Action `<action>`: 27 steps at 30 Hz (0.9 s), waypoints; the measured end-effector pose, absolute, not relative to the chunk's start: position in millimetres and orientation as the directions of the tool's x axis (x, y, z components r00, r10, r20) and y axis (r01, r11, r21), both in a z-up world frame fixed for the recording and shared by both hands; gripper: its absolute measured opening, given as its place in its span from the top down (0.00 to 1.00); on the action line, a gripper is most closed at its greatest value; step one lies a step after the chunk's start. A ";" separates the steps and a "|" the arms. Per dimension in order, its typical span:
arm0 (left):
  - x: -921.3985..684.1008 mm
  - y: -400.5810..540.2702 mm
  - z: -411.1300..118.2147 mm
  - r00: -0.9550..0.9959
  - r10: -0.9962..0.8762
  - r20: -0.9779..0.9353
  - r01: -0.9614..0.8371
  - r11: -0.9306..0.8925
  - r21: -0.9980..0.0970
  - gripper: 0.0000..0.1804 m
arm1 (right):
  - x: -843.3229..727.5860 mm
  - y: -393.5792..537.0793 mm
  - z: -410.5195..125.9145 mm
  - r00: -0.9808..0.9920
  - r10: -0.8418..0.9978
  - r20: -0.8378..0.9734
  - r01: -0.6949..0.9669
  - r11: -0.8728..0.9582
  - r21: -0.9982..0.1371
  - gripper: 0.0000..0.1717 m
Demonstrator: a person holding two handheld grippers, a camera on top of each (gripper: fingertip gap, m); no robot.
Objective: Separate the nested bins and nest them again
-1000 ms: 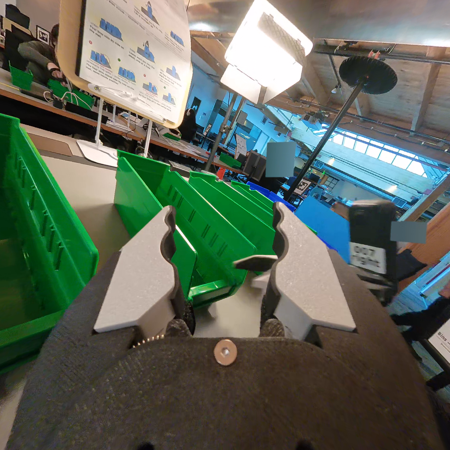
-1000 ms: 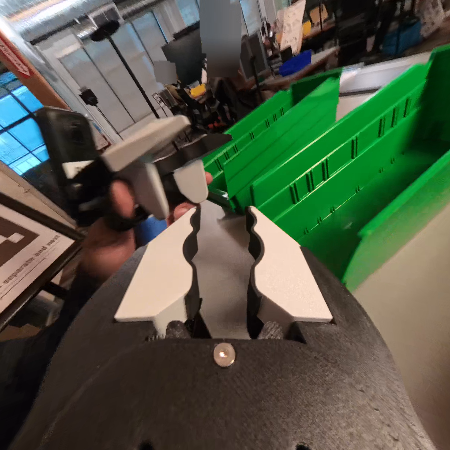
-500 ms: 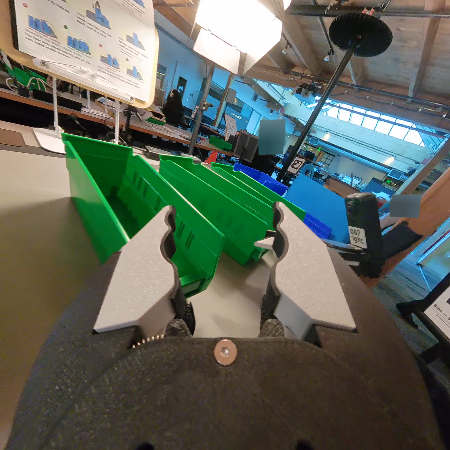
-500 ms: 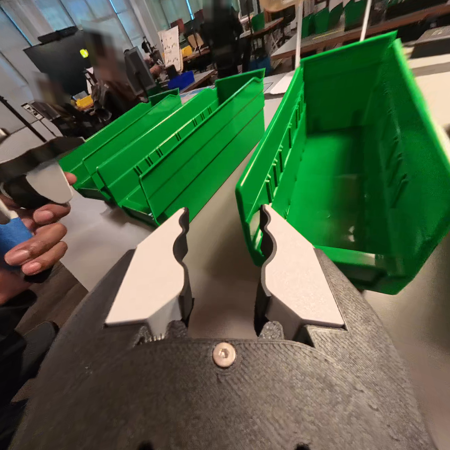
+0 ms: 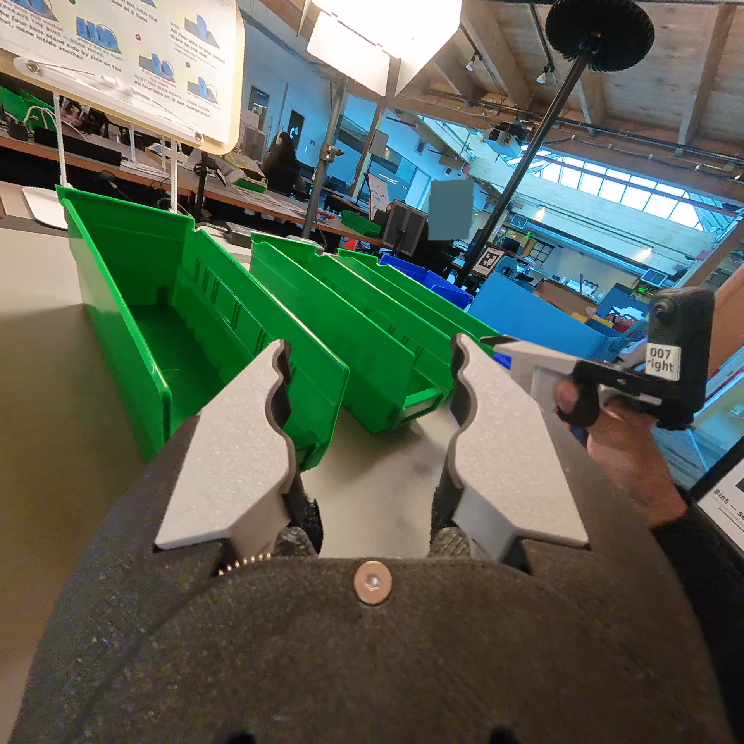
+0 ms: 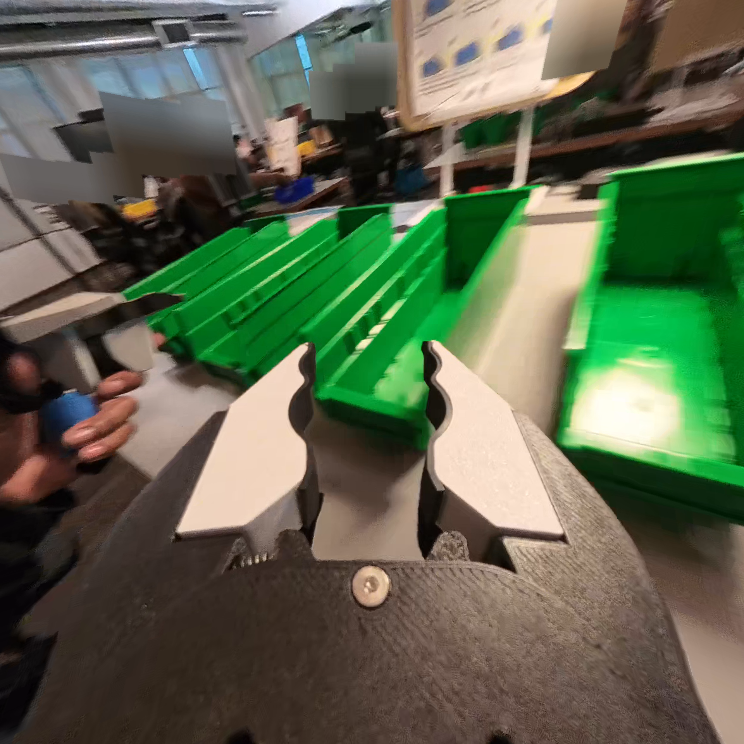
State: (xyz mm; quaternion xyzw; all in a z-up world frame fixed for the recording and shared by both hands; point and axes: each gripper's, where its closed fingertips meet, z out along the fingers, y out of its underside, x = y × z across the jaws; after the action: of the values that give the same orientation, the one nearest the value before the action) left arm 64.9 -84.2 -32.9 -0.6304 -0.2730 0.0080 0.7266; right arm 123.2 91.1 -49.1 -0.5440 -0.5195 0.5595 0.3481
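I am holding both sets of fingers spread and empty — the green bins (image 6: 362, 306) are lying side by side on the table (image 5: 374, 475), long axes running away from me — right gripper (image 6: 368, 354) nearest the short end of one (image 6: 370, 410), left gripper (image 5: 368, 350) hanging back.

A big open workshop: exposed timber ceiling (image 5: 664, 80), long workbenches (image 5: 257, 201), studio lamp (image 5: 382, 36) overhead

I see printed writing on a white sticker (image 5: 662, 363) on the right gripper's camera body, an instruction poster (image 5: 120, 60) (with blue diagrams), and a floor sign (image 5: 724, 503).
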 end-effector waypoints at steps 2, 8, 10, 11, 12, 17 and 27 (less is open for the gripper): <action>66.3 -80.5 -33.6 0.855 0.352 0.381 0.331 0.195 -0.923 0.56 | 124.1 131.5 -55.2 -0.056 0.978 -0.199 0.181 -0.186 -0.966 0.68; 71.4 -68.7 -38.7 0.861 0.341 0.377 0.339 0.167 -0.926 0.56 | 107.6 177.2 -110.4 0.029 0.985 -0.173 0.374 -0.171 -0.911 0.67; 73.1 -67.4 -39.8 0.863 0.341 0.373 0.339 0.158 -0.927 0.56 | 105.5 173.2 -132.2 0.010 0.983 -0.181 0.468 -0.165 -0.868 0.64; 73.3 -67.6 -40.2 0.863 0.344 0.371 0.337 0.156 -0.928 0.56 | 106.0 174.3 -131.3 0.023 0.984 -0.177 0.461 -0.167 -0.872 0.65; 73.3 -68.0 -40.8 0.862 0.347 0.370 0.336 0.155 -0.929 0.56 | 108.0 175.1 -132.0 0.038 0.983 -0.178 0.469 -0.175 -0.866 0.65; 74.2 -69.1 -44.4 0.857 0.343 0.384 0.350 0.160 -0.923 0.56 | 117.2 170.0 -131.9 0.046 0.981 -0.186 0.475 -0.185 -0.860 0.67; 112.4 -70.2 -14.3 0.834 0.044 0.551 0.471 0.463 -0.751 0.52 | 167.6 89.7 -14.7 -0.283 0.805 -0.521 -0.003 -0.544 -0.839 0.64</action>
State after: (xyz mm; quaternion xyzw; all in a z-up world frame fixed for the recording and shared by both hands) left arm 112.4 -70.2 -14.3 -0.5013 -0.2571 -0.1308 0.8158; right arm 167.6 89.7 -14.7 -0.5254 -0.3817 0.7041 0.2871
